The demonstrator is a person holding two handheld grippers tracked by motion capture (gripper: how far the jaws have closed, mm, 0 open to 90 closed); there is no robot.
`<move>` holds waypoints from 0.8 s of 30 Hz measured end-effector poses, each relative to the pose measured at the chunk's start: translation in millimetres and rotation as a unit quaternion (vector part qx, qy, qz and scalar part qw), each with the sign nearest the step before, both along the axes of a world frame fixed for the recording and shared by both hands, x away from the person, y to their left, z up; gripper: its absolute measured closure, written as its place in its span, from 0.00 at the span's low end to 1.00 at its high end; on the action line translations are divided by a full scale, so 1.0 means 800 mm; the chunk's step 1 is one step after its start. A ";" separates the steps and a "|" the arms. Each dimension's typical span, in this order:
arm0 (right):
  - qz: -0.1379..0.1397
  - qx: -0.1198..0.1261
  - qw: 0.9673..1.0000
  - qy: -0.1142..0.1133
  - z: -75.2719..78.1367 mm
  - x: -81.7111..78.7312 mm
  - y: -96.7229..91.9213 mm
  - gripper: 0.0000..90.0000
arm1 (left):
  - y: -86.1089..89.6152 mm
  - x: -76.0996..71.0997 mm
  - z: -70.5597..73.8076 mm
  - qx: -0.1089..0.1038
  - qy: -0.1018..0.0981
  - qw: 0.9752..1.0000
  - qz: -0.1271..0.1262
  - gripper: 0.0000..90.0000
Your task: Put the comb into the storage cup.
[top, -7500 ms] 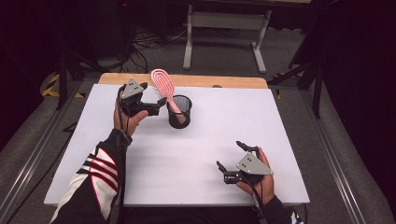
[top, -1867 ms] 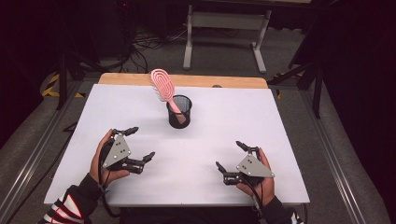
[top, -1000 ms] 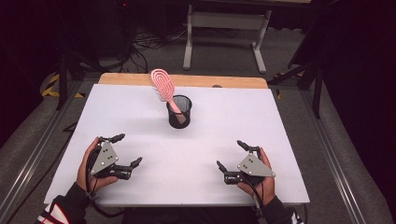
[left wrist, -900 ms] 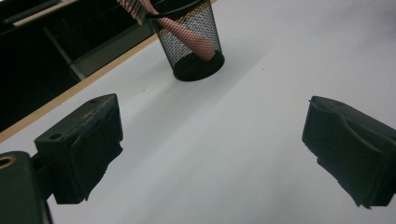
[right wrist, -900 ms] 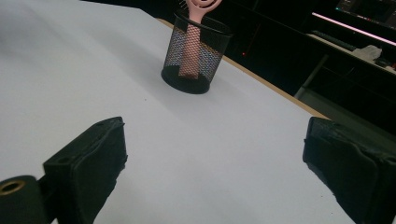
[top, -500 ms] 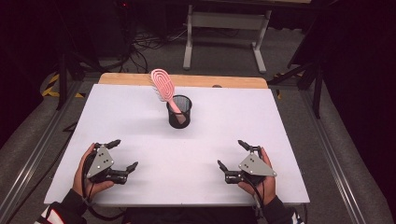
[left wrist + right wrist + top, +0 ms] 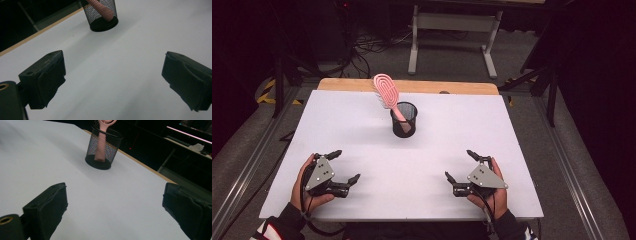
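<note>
Left gripper (image 7: 346, 167): rested near the counter's near-left edge, held in the person's left hand (image 7: 302, 187); its fingers (image 7: 43, 77) were spread wide with nothing but bare counter between them.
Right gripper (image 7: 460, 164): rested near the near-right edge, held in the person's right hand (image 7: 494, 192); its fingers (image 7: 46, 207) were likewise spread wide and pinching nothing.
Hairbrush (image 7: 387, 95): pink, standing handle-down in the mesh cup, head tilted up and toward the counter's far-left side; its handle (image 7: 101, 143) showed through the mesh in the right gripper view.
Mesh cup (image 7: 404, 120): black, upright, on the far half of the counter about midway across, well apart from both grippers; its base (image 7: 103, 23) sat flat on the surface in the left gripper view.
Counter (image 7: 447, 130): white top with a wooden strip (image 7: 462, 88) along the far edge.
Beyond the counter: grey floor with cables and the legs of a metal stand (image 7: 452, 30).
</note>
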State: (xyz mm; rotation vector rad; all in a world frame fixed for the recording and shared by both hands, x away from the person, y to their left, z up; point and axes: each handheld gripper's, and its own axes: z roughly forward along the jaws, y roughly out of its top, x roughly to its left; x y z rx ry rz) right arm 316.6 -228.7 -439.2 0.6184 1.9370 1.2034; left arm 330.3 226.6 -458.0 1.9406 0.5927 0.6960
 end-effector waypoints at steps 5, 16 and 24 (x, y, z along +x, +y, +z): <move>-0.002 0.000 1.000 0.001 0.000 0.000 0.001 0.07 | 0.000 -0.002 -0.001 0.000 -0.001 1.000 -0.004 0.07; -0.001 0.000 1.000 0.005 -0.002 0.003 0.002 0.07 | 0.000 -0.001 -0.001 0.003 0.003 1.000 -0.002 0.07; -0.006 0.001 1.000 0.010 -0.003 0.006 0.001 0.07 | -0.002 0.002 -0.003 0.007 0.006 1.000 -0.004 0.07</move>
